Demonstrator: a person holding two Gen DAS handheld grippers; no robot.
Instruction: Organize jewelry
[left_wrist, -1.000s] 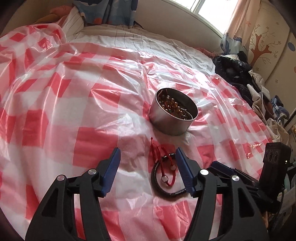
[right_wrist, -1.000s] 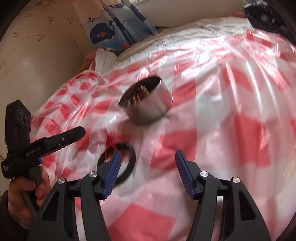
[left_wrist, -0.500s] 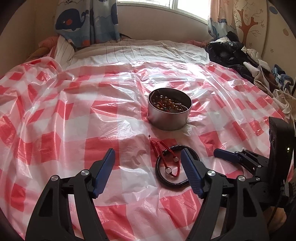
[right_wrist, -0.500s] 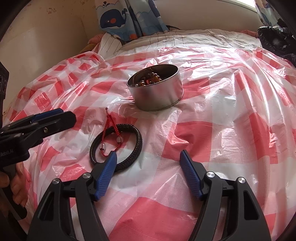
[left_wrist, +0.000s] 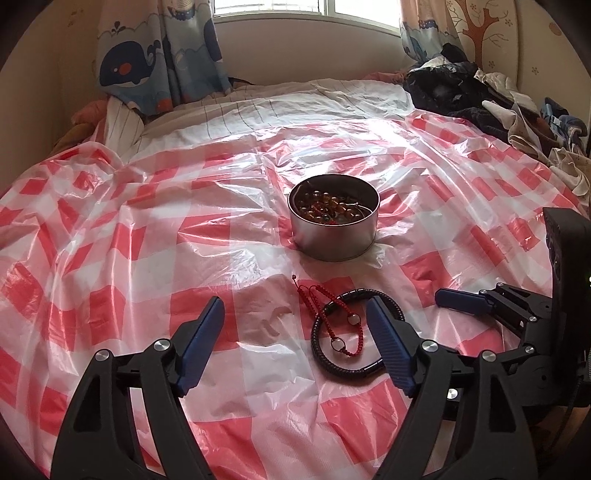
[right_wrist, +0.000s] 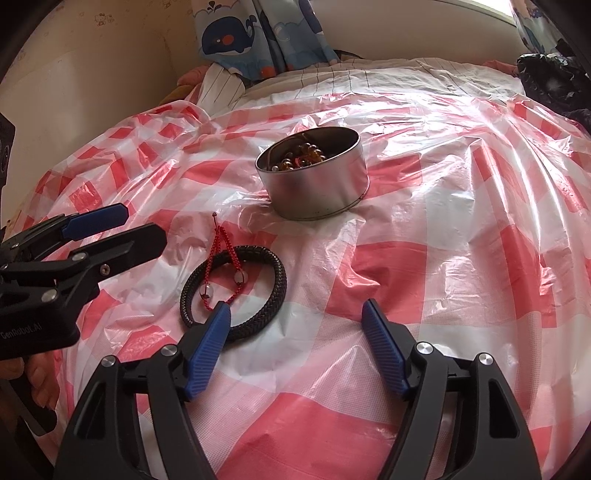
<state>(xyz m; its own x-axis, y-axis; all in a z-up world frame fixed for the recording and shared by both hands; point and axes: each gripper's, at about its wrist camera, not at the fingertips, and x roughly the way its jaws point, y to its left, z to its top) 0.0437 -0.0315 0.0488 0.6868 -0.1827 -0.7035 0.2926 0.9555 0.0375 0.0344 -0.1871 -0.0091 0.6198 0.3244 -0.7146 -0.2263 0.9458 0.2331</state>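
A round metal tin (left_wrist: 334, 236) (right_wrist: 314, 184) with amber beads inside stands on the red-and-white checked plastic sheet (left_wrist: 147, 258) (right_wrist: 461, 240). In front of it lies a black braided bracelet (left_wrist: 325, 354) (right_wrist: 275, 295) with a red cord bracelet (left_wrist: 325, 314) (right_wrist: 225, 254) across it. My left gripper (left_wrist: 295, 328) is open and empty, its right finger just over the black bracelet's right side. My right gripper (right_wrist: 295, 325) is open and empty, its left finger over the bracelet's near edge.
The sheet covers a bed with a striped white blanket (left_wrist: 277, 107) behind it. A heap of dark clothes (left_wrist: 480, 99) lies at the back right. A whale-print curtain (left_wrist: 155, 62) hangs by the wall at the back left.
Both grippers have pulled back and levelled out, so the tin and bracelets sit farther ahead and more centred. Both stay open. The jewelry has not moved.
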